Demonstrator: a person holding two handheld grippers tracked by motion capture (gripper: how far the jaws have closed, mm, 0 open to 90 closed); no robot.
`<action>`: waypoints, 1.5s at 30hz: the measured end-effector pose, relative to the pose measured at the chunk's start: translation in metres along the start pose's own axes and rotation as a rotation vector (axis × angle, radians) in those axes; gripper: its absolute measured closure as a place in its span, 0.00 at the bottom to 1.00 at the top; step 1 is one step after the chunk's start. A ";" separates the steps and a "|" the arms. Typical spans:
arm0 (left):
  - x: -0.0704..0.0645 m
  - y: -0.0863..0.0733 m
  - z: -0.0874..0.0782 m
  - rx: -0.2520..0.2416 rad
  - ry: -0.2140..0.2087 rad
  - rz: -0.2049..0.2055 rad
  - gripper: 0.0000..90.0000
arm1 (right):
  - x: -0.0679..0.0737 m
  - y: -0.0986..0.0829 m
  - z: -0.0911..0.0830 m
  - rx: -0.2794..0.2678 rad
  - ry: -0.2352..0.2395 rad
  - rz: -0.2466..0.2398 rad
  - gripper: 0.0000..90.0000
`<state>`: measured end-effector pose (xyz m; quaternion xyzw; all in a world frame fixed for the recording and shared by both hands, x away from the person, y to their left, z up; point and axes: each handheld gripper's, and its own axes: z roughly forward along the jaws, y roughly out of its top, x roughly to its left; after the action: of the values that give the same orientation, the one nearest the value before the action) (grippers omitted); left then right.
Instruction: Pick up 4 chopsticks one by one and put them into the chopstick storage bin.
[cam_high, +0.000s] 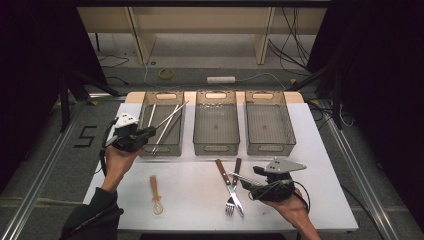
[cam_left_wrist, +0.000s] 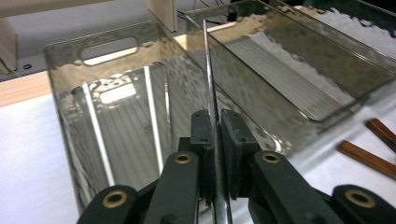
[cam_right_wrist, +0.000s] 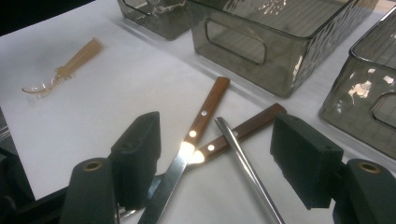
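Left hand-held gripper clamps a metal chopstick over the left bin, which already holds some; right hand-held gripper gapes wide around another chopstick, knife, fork and spoon left

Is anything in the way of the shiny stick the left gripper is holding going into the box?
Nothing visible blocks it. The left gripper is shut on the metal chopstick, which points over the open left bin. Two chopsticks already lie on the bin's floor, but there is free room beside them.
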<state>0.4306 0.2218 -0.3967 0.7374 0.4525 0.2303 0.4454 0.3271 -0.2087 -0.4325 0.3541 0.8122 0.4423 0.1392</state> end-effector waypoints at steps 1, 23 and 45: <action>0.002 0.001 0.001 0.000 0.006 -0.005 0.92 | 0.000 0.000 0.000 -0.001 0.001 0.000 0.38; 0.028 -0.003 0.031 0.048 0.100 -0.070 0.92 | 0.001 0.000 0.001 0.001 0.004 -0.001 0.38; 0.028 -0.004 0.045 0.097 0.100 -0.092 0.63 | 0.002 0.000 0.001 0.005 0.009 -0.009 0.39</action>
<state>0.4758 0.2269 -0.4240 0.7242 0.5180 0.2241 0.3962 0.3263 -0.2063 -0.4328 0.3487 0.8156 0.4410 0.1367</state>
